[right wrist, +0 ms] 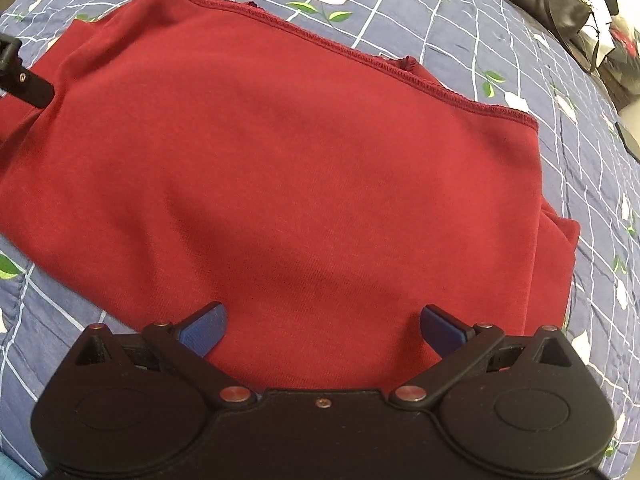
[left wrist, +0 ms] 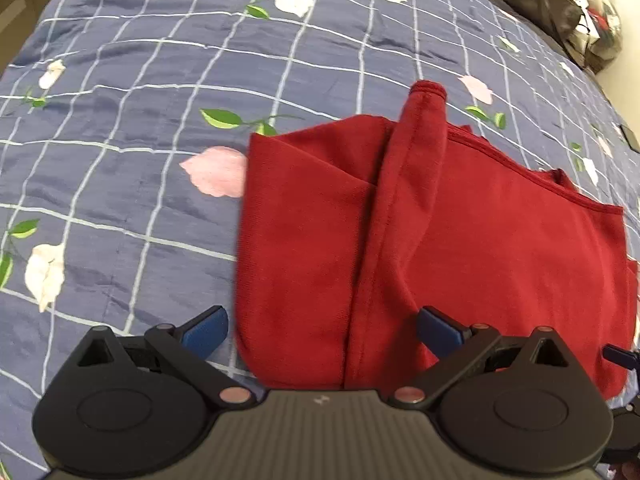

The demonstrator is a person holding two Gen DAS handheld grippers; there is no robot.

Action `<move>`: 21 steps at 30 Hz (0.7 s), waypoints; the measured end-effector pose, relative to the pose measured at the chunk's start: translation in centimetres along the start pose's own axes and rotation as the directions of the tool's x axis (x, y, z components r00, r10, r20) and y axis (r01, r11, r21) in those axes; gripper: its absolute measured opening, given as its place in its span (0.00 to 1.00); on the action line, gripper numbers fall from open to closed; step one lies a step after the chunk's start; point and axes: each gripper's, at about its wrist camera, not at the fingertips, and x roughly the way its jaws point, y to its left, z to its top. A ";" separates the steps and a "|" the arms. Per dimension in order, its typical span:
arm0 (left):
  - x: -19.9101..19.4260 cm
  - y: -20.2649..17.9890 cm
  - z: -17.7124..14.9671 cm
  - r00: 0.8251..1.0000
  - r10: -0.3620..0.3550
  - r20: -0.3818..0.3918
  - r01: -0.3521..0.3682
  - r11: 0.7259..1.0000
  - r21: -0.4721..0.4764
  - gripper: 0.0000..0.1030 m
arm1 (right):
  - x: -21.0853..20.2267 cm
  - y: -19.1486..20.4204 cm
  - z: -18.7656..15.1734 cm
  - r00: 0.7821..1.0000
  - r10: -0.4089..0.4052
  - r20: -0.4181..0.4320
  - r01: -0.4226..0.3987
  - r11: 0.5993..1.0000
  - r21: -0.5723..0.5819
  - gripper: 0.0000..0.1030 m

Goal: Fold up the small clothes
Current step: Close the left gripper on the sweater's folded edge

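A red garment [left wrist: 460, 232] lies partly folded on a blue floral quilt [left wrist: 120, 120], and both hand-held grippers hang over its near edge with nothing in them. Seen from the left gripper [left wrist: 322, 334], the cloth spreads ahead and off to the right; its left border is a folded edge running near to far, just right of that gripper's left finger. A sleeve [left wrist: 404, 208] is laid over the body as a long band running from the near edge away to the far side, ending in a ribbed cuff [left wrist: 428, 89] that pokes past the garment's far edge. That band passes almost straight through the gap between the left gripper's blue pads [left wrist: 206, 334], so the left side is the nearer one to it. The left gripper's jaws are spread wide and I cannot tell whether they touch the cloth below. The right gripper [right wrist: 323, 332] is likewise spread wide, empty, poised over the broad smooth panel of the garment, whose stitched hem [right wrist: 360, 60] runs across the far side from left to right. The garment's long axis lies left to right, so the coming fold probably turns on lifting one short end across. A dark bag [right wrist: 548, 4] sits well apart at the far right of the quilt.
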 end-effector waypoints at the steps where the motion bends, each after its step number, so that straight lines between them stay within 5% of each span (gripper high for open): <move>1: 0.1 0.0 0.0 1.000 0.001 -0.002 -0.001 1.000 0.008 0.99 | 0.0 0.0 0.0 1.000 0.000 0.000 0.000 1.000 -0.001 0.99; 10: 1.6 0.4 0.6 0.998 0.017 -0.061 -0.017 1.000 -0.007 0.98 | 0.1 0.0 0.0 1.000 -0.002 -0.008 0.002 1.000 0.014 0.99; 21: 1.0 0.6 0.8 0.997 -0.038 -0.068 0.035 0.998 -0.043 0.65 | 0.2 -0.3 0.0 1.000 -0.007 -0.006 0.007 1.000 0.024 0.99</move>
